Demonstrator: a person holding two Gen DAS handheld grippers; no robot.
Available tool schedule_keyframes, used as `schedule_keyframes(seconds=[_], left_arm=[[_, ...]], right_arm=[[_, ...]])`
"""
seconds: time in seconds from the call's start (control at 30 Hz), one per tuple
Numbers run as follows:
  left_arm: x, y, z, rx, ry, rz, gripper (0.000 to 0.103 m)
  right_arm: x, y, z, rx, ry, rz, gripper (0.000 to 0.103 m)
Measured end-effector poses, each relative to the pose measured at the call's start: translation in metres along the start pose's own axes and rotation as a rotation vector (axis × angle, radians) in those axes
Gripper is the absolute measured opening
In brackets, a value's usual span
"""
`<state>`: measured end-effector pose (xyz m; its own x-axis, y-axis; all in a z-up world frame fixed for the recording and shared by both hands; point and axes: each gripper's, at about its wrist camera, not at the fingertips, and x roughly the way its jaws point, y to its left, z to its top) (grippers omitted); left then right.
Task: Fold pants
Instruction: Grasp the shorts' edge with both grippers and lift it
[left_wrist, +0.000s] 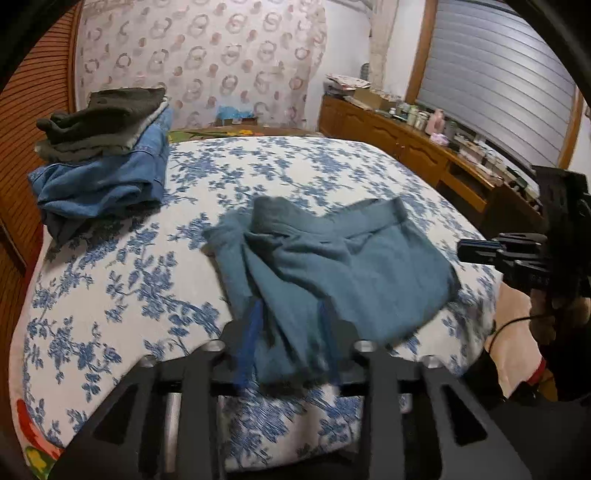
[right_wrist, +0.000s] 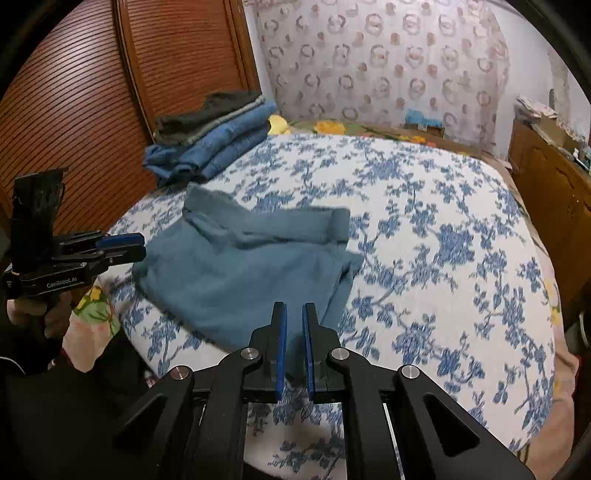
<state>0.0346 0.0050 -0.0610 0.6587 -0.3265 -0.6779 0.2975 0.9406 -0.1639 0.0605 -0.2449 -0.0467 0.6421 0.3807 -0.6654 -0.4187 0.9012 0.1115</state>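
Note:
Teal pants (left_wrist: 332, 266) lie loosely folded and rumpled on the floral bedspread (left_wrist: 129, 295); they also show in the right wrist view (right_wrist: 236, 273). My left gripper (left_wrist: 288, 332) hovers at their near edge, its jaws apart with cloth lying between them, blurred. In the right wrist view my left gripper (right_wrist: 127, 245) sits at the pants' left edge, fingers nearly together. My right gripper (right_wrist: 294, 328) is at the pants' near edge, jaws a narrow gap apart, with cloth seen between the blue pads (right_wrist: 282, 347). It shows at the right in the left wrist view (left_wrist: 467, 253).
A stack of folded jeans and dark garments (left_wrist: 107, 147) sits at the bed's far left, also in the right wrist view (right_wrist: 210, 136). A wooden dresser (left_wrist: 406, 147) with clutter runs along the right. A wooden slatted door (right_wrist: 92, 110) stands left.

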Motion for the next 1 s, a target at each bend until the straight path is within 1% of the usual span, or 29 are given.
schedule_keyframes(seconds=[0.03, 0.07, 0.1, 0.13, 0.3, 0.5, 0.63, 0.67, 0.7, 0.73, 0.77, 0.83, 0.9, 0.97, 1.0], left_arm=[[0.001, 0.003, 0.002, -0.007, -0.006, -0.001, 0.063], [0.004, 0.005, 0.005, -0.015, -0.01, -0.006, 0.067], [0.006, 0.007, 0.007, -0.024, -0.009, -0.008, 0.074], [0.009, 0.009, 0.01, -0.034, -0.008, -0.006, 0.075], [0.02, 0.011, 0.021, -0.026, -0.018, 0.033, 0.075], [0.028, 0.008, 0.033, 0.003, -0.032, 0.044, 0.075], [0.035, 0.009, 0.039, 0.006, -0.035, 0.032, 0.075], [0.037, 0.009, 0.04, 0.006, -0.033, 0.031, 0.073], [0.04, 0.009, 0.041, 0.008, -0.03, 0.026, 0.067], [0.043, 0.009, 0.042, 0.01, -0.025, 0.022, 0.061], [0.045, 0.01, 0.043, 0.01, -0.022, 0.019, 0.058], [0.051, 0.012, 0.045, 0.003, -0.008, 0.004, 0.04], [0.055, 0.014, 0.047, -0.001, 0.0, 0.0, 0.033], [0.057, 0.013, 0.049, 0.008, -0.005, -0.002, 0.024], [0.058, 0.014, 0.05, 0.009, -0.005, -0.007, 0.016]], right_arm=[[0.001, -0.001, 0.002, -0.001, -0.001, -0.006, 0.014], [0.003, -0.001, 0.003, -0.002, -0.004, -0.011, 0.02], [0.006, -0.001, 0.005, -0.003, -0.009, -0.015, 0.026], [0.01, -0.001, 0.006, -0.001, -0.015, -0.015, 0.027], [0.036, -0.005, 0.019, -0.003, -0.005, -0.039, 0.029], [0.059, -0.015, 0.039, 0.025, 0.001, -0.062, 0.029], [0.07, -0.019, 0.047, 0.042, 0.019, -0.048, 0.029], [0.073, -0.02, 0.048, 0.043, 0.024, -0.046, 0.028], [0.076, -0.02, 0.05, 0.041, 0.028, -0.04, 0.016], [0.078, -0.02, 0.051, 0.037, 0.031, -0.032, 0.013], [0.079, -0.019, 0.053, 0.031, 0.025, -0.028, 0.013], [0.078, -0.019, 0.057, 0.019, 0.002, -0.021, 0.01], [0.075, -0.019, 0.058, 0.015, -0.031, -0.016, 0.01], [0.073, -0.02, 0.059, 0.016, -0.054, -0.021, 0.01], [0.073, -0.021, 0.058, 0.02, -0.059, -0.025, 0.01]])
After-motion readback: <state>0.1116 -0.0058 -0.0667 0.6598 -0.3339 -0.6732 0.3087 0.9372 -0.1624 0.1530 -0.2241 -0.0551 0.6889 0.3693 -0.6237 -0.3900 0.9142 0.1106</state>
